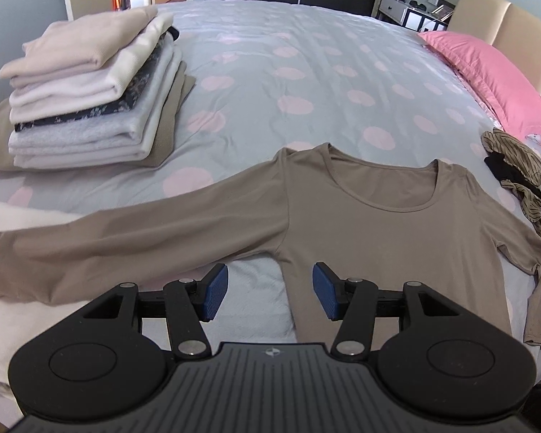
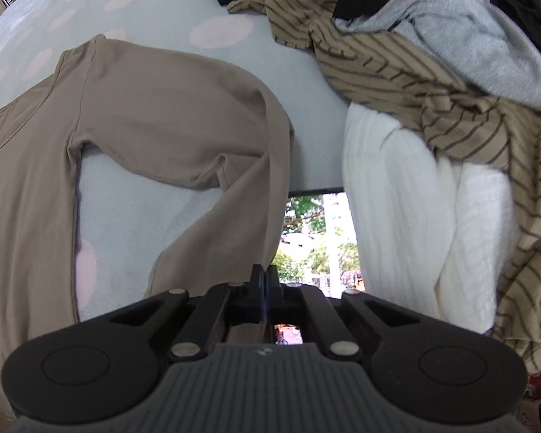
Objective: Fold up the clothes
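Right gripper (image 2: 262,281): jaws clenched, pads meeting at lower centre; the sleeve (image 2: 231,223) runs down to them, but whether fabric is pinched cannot be told.
Left gripper (image 1: 270,292): jaws released, nothing between the pads; they hover above the shirt's armpit edge.
Shirt (image 1: 360,223): flat on the bed (image 1: 306,83), neckline toward the top of the frame, long sleeve stretched to the left edge.
Key relation: bent sleeve lies up and left of the right jaws; the right hand is nearer.
Stack (image 1: 90,86): upper left.
Pile (image 2: 432,72): upper right.
Writing: none legible.
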Tool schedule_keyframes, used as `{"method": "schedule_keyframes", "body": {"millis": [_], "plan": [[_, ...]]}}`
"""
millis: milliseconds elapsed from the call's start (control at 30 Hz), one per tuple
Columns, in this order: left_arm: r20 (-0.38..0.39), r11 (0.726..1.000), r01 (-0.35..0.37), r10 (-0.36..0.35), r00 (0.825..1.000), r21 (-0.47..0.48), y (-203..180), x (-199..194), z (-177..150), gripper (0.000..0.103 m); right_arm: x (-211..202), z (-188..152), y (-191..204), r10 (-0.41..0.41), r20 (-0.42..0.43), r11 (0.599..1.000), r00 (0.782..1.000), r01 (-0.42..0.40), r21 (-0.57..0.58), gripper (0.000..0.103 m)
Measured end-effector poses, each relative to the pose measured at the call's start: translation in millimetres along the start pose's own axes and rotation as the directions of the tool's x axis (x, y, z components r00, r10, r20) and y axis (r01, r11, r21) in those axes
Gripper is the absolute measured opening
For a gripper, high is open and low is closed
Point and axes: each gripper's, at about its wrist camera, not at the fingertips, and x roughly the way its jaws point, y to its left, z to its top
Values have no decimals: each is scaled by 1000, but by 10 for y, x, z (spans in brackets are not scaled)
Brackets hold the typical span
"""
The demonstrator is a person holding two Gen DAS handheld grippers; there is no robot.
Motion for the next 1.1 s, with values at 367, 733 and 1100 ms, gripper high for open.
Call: {"method": "schedule_keyframes", "body": {"millis": [367, 733, 1100], "plan": [[-1, 1000, 25, -25, 1000, -2, -33, 23, 47, 50, -297, 418, -340, -194, 90, 981, 977, 193, 22, 1], [-30, 999, 36, -36, 999, -7, -124, 144, 110, 50, -407, 332, -741, -72, 127, 974, 989, 43, 224, 23], [-29, 999, 45, -45, 999, -1, -228, 138, 129, 50, -534, -88, -692, 37, 53, 969, 998, -48, 241, 24]]}}
